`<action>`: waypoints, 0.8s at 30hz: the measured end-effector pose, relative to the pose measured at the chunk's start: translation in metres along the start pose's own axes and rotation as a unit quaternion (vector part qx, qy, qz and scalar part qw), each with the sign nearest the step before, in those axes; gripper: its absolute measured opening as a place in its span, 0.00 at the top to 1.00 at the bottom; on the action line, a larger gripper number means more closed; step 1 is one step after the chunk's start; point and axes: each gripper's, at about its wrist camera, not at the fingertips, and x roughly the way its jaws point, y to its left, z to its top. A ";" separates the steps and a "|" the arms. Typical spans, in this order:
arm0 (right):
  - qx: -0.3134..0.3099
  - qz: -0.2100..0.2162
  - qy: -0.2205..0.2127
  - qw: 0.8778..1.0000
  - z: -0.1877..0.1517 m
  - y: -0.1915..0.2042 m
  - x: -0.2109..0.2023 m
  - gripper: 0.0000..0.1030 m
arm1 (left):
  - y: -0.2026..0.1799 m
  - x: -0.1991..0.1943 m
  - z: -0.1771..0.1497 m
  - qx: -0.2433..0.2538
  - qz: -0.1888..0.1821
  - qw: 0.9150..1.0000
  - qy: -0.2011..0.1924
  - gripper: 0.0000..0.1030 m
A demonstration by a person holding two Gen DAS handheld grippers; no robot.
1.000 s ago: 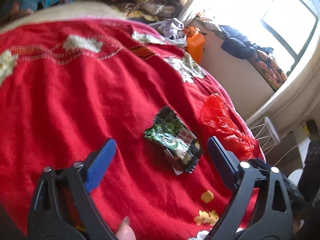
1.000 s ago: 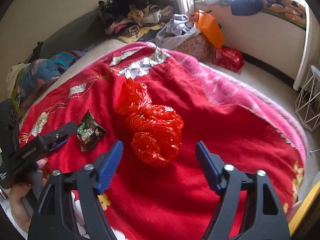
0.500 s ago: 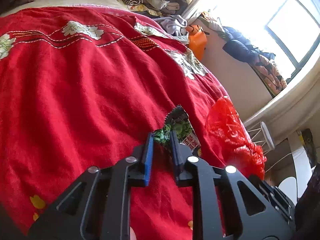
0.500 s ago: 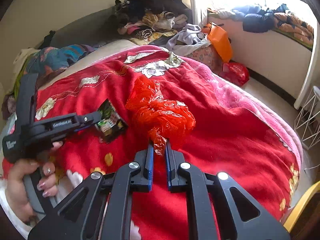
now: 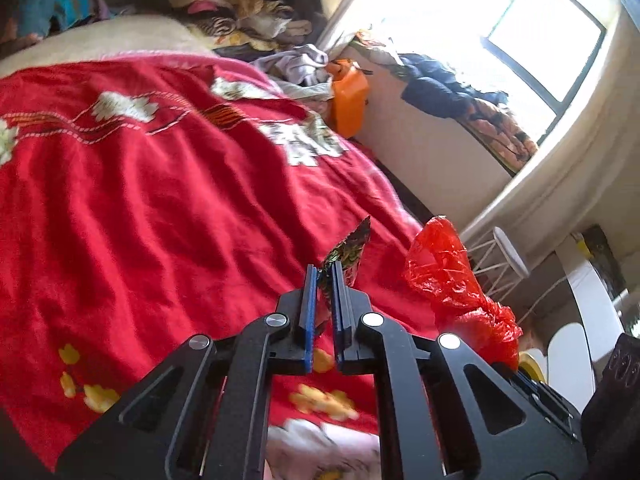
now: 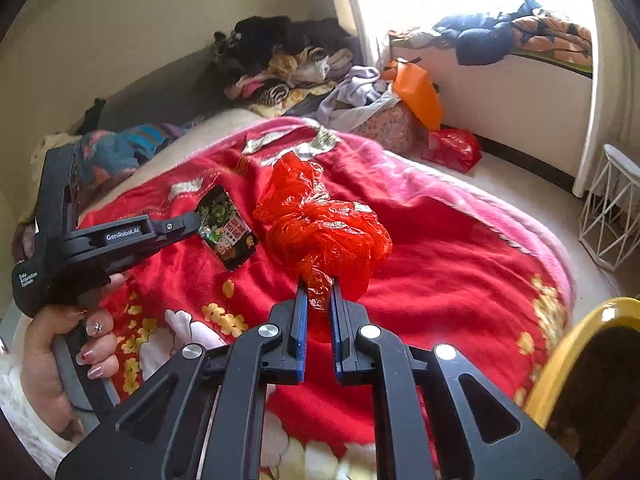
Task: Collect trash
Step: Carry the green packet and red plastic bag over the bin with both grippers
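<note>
- Red plastic bag (image 6: 320, 224), crumpled, pinched by its lower fold in the right gripper (image 6: 318, 300); jaws nearly shut on the film, bulk of the bag standing above the red blanket (image 6: 460, 264).
- Left gripper (image 5: 326, 280) clamped on a green snack wrapper (image 5: 350, 246); from the right wrist view the wrapper (image 6: 226, 226) sits at its tip, just beside the bag.
- Step in hand, as judged: both pieces of trash gripped, lift beginning. Whether either is fully clear of the blanket cannot be told.
- Next move likely calls for carrying both to a bin without loosening the grip; thin film may slip or tear.
- Yellow rim (image 6: 568, 356) at lower right, cut off by the frame; possibly a bin, not certain.
- Wrapper print too small to read. Bag's contents hidden.
- Clothes pile (image 6: 288, 60) and orange bag (image 6: 416, 92) beyond the bed, untouched.
</note>
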 end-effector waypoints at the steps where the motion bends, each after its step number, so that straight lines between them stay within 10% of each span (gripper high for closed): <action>1: 0.004 -0.002 -0.003 1.000 0.000 -0.003 -0.005 0.91 | -0.006 -0.002 -0.001 0.006 -0.004 1.000 -0.001 0.96; 24: 0.134 -0.141 -0.037 0.980 -0.077 -0.121 -0.142 0.91 | -0.183 -0.013 -0.094 0.163 -0.144 0.975 0.047 0.96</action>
